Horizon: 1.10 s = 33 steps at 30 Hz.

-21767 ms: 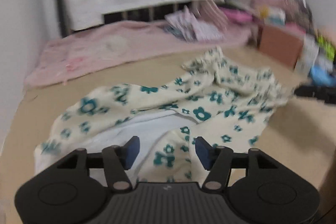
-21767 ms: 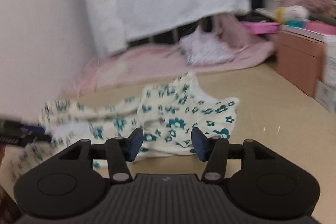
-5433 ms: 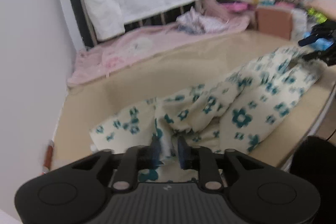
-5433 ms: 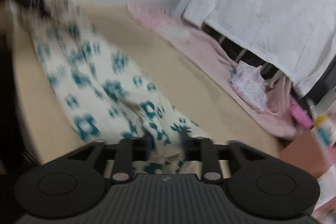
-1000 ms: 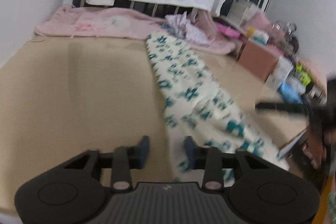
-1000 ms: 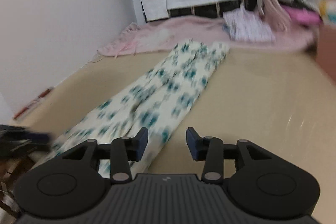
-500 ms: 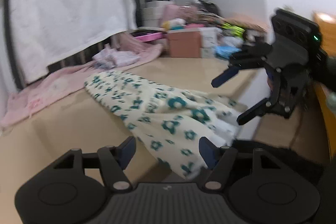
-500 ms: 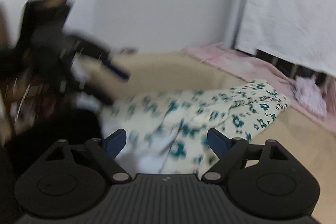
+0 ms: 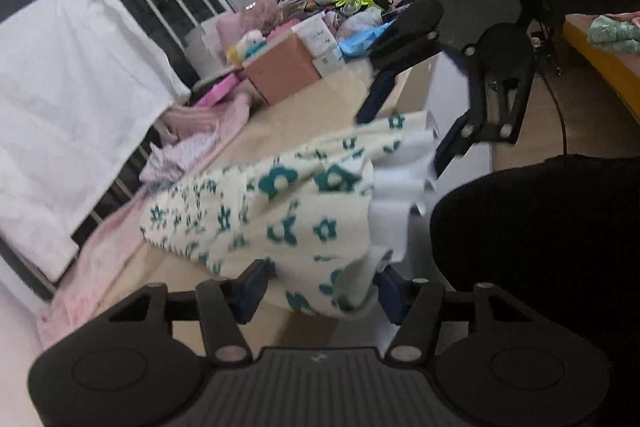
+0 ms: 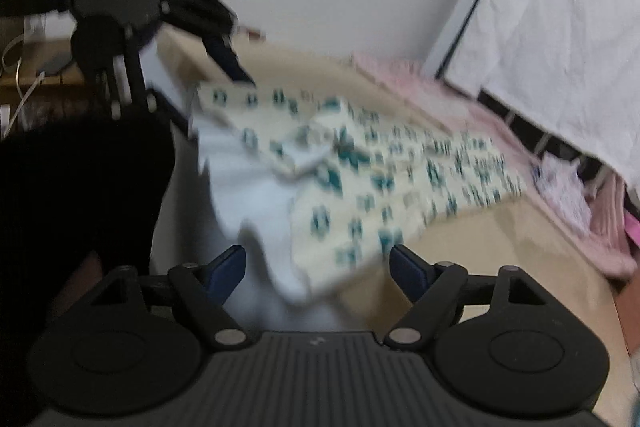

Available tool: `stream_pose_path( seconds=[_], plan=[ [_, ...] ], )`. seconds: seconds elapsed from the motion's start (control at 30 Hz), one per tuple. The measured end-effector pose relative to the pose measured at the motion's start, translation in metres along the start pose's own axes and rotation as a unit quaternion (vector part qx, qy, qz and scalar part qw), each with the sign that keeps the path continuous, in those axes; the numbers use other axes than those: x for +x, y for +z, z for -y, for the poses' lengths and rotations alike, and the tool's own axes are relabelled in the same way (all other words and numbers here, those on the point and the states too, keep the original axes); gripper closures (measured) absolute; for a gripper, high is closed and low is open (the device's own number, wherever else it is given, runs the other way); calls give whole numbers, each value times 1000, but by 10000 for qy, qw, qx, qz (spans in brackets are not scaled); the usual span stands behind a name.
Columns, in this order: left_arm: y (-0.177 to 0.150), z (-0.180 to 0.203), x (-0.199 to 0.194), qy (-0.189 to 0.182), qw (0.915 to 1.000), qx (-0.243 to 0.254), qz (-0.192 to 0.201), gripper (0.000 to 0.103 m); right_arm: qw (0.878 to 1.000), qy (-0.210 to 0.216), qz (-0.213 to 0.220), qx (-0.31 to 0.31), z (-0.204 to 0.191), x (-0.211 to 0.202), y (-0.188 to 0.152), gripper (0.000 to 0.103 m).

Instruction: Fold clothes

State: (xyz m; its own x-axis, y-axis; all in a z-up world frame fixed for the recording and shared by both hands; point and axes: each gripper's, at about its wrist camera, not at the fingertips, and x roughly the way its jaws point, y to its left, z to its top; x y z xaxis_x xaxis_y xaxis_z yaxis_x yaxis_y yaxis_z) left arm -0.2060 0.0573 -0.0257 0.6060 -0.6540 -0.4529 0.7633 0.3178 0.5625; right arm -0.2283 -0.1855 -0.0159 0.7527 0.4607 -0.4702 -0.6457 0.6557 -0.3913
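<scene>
Nearest you, your left gripper (image 9: 318, 287) has a hanging corner of the cream garment with teal flower print (image 9: 260, 211) between its blue pads; the jaws are closing, but the pads do not look pressed on the cloth yet. Your right gripper (image 10: 318, 265) is in the same position on the opposite corner, jaws wide and starting to close around the white lining edge, gripping nothing so far.

By my reading you are early in the fold. The garment lies stretched out in a long strip on the tan bed surface (image 10: 500, 259), its near end spilling over the edge toward your dark-clothed lap (image 9: 540, 247). No crease across it is made yet, so bringing this near end over the far end remains, and probably another fold after that.

Both grippers point somewhat downward and face each other across the garment's near end. Further off lie the pink blanket (image 9: 104, 251), then the white sheet draped on the metal rail (image 9: 72, 79).
</scene>
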Motion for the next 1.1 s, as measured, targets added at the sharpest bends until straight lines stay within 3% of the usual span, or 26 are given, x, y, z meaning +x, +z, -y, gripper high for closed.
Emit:
stream_pose_path(
  seconds=[0.17, 0.37, 0.43, 0.5, 0.67, 0.7, 0.77, 0.8, 0.87, 0.9, 1.0, 1.1],
  plan=[
    [0, 1, 6, 265, 9995, 134, 42, 53, 9993, 203, 247, -172, -3, 7, 6, 25],
    [-8, 7, 7, 507, 9968, 608, 70, 53, 10000, -79, 35, -13, -1, -10, -8, 24],
    [-8, 4, 16, 407, 9972, 633, 15, 70, 9999, -160, -28, 41, 0, -7, -15, 24],
    [-4, 0, 20, 215, 9984, 517, 0, 76, 9996, -272, -6, -55, -4, 0, -19, 26],
    [6, -13, 23, -147, 9998, 89, -96, 85, 9986, -82, 354, -389, -11, 11, -3, 28],
    [7, -15, 24, -176, 9998, 28, -115, 86, 9981, -50, 432, -430, -12, 13, -1, 33],
    [9, -16, 24, -206, 9997, -58, -151, 89, 9982, 16, 461, -397, -9, 15, 2, 52],
    [10, -17, 23, -229, 9995, -129, -169, 94, 9985, 66, 449, -310, -6, 14, 4, 67],
    [15, -25, 17, -510, 9975, -430, -243, 95, 9989, 165, 426, -136, 2, 13, 9, 81],
    [19, -33, 12, -828, 9940, -672, -256, 95, 9989, 215, 414, -50, 5, 13, 11, 90],
    [30, -66, -5, -1877, 9702, -1531, 19, 95, 9921, 1145, 285, 429, 28, -11, 24, 90],
    [39, -114, 0, -2343, 9481, -2118, 364, 95, 9739, 2068, 348, 872, 63, -28, 39, 90]
  ],
)
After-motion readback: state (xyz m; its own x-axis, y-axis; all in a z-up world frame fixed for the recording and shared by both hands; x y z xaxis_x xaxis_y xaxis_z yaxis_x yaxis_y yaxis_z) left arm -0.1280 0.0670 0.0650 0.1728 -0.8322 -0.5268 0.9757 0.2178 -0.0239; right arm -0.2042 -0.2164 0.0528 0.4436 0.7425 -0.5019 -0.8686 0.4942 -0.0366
